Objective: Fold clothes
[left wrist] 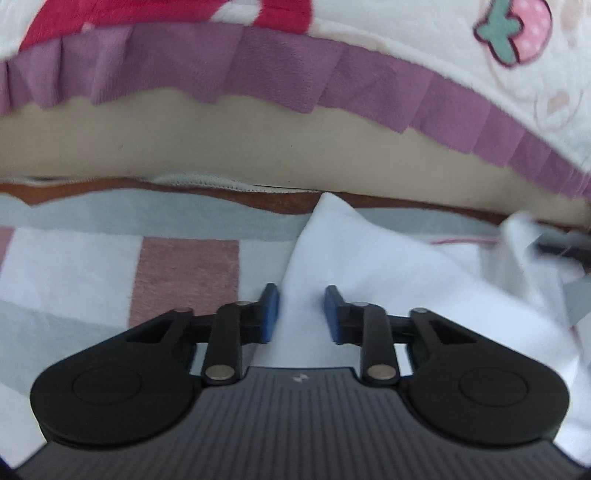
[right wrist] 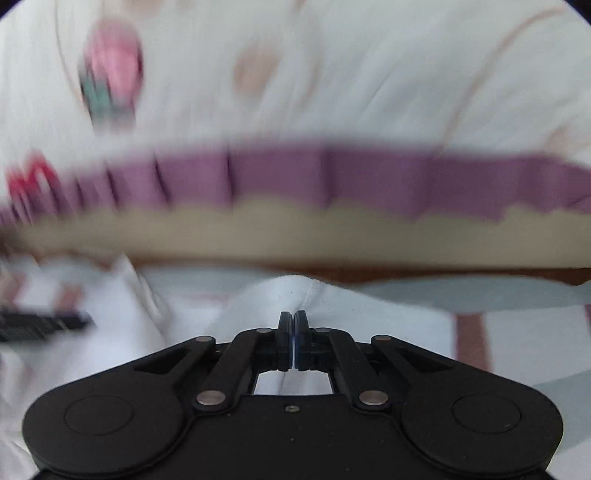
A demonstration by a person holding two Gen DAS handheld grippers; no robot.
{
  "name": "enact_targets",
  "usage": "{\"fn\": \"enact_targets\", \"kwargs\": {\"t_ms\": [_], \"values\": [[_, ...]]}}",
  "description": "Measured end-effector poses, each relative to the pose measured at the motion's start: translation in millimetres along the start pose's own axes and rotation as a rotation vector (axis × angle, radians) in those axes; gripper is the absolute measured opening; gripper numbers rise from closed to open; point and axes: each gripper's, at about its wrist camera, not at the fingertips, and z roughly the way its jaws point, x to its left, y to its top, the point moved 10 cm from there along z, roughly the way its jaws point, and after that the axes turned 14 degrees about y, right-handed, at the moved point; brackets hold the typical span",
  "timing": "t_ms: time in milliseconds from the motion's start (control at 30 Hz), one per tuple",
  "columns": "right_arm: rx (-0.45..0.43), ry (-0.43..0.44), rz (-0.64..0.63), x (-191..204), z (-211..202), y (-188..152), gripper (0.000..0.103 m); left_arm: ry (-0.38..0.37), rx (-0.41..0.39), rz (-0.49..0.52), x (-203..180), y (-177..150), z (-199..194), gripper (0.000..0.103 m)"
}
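White garment lay rumpled on a checked blanket of white, grey-green and dusty pink squares. Left gripper sat low over the cloth, jaws spread, a ridge of the white fabric running up between the blue pads; whether the pads touched it was unclear. Right gripper had jaws pressed together, pinching a raised fold of the same garment. Right view was motion-blurred. Behind the blanket ran a brown edge, then a beige band. Above that hung cream bedding with a purple pleated frill and a strawberry print.
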Motion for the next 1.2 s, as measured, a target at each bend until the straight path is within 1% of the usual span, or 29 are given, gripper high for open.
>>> {"fn": "enact_targets", "kwargs": {"t_ms": [133,167,233,300,367,400,433,467,500,533,567,600,633,667,700,733,767,800,833,867,900,933,967,1000,1033,1100,1167,1200], "values": [[-0.164,0.004,0.021,-8,-69,32,0.002,-0.018,0.014,-0.047,5,2,1,0.025],[-0.201,-0.017,0.021,-14,-89,39,0.002,-0.021,0.017,-0.054,5,3,2,0.025],[-0.27,-0.102,0.005,-36,-129,52,0.001,-0.027,0.019,-0.053,6,5,2,0.025],[-0.291,-0.219,-0.027,-63,-163,57,0.001,-0.035,0.018,-0.05,7,6,3,0.025],[-0.235,-0.274,0.007,-95,-175,50,0.001,-0.048,0.017,-0.055,6,8,4,0.026],[-0.194,-0.249,0.042,-105,-170,41,0.001,-0.064,0.02,-0.066,6,9,4,0.027],[-0.148,-0.202,0.082,-110,-161,29,0.003,-0.083,0.023,-0.081,5,10,4,0.029],[-0.103,-0.156,0.121,-116,-153,18,0.008,-0.101,0.026,-0.102,5,11,5,0.031],[-0.075,-0.101,0.164,-117,-144,7,0.009,-0.119,0.03,-0.124,4,13,6,0.034],[-0.068,-0.051,0.208,-115,-133,-1,0.013,-0.134,0.032,-0.134,2,14,7,0.036],[-0.068,-0.01,0.254,-114,-122,-9,0.022,-0.15,0.033,-0.14,-1,16,8,0.038],[-0.069,0.008,0.295,-117,-112,-15,0.044,-0.157,0.031,-0.137,-3,17,9,0.039],[-0.07,0.016,0.333,-119,-103,-21,0.057,-0.162,0.029,-0.131,-6,17,9,0.039],[-0.06,0.017,0.373,-121,-93,-27,0.058,-0.166,0.027,-0.124,-9,17,9,0.039],[-0.047,0.015,0.414,-123,-84,-33,0.058,-0.178,0.034,-0.105,-13,15,9,0.03],[-0.033,0.014,0.456,-124,-74,-39,0.059,-0.191,0.045,-0.082,-17,12,8,0.003],[-0.02,0.012,0.497,-125,-65,-46,0.06,-0.202,0.059,-0.075,-20,9,7,0.003],[-0.01,0.001,0.521,-126,-53,-49,0.06,-0.202,0.053,-0.076,-21,7,5,0.003],[0.007,-0.024,0.515,-127,-44,-51,0.062,-0.181,0.016,-0.055,-21,7,-2,0.003],[0.029,-0.052,0.498,-129,-36,-53,0.063,-0.153,-0.031,-0.025,-21,9,-9,0.003],[0.051,-0.08,0.481,-130,-27,-55,0.063,-0.114,-0.087,0.013,-21,11,-19,0.003],[0.072,-0.089,0.421,-125,-23,-54,0.041,-0.087,-0.14,0.025,-18,17,-32,0.003],[0.093,-0.089,0.343,-116,-20,-52,0.01,-0.065,-0.19,0.027,-14,23,-46,0.003],[0.074,-0.08,0.252,-104,-25,-42,0.006,-0.043,-0.239,0.029,-10,28,-60,0.003],[0.039,-0.068,0.155,-91,-34,-29,0.006,-0.034,-0.275,-0.002,-1,37,-75,0.003],[-0.054,-0.037,0.034,-64,-66,2,0.005,-0.026,-0.335,-0.092,23,55,-106,0.003],[-0.151,-0.005,-0.074,-36,-101,33,0.005,0.0,-0.416,-0.154,46,72,-139,0.003],[-0.196,-0.002,-0.133,-24,-118,49,0.005,0.009,-0.454,-0.183,58,80,-154,0.003]]}}
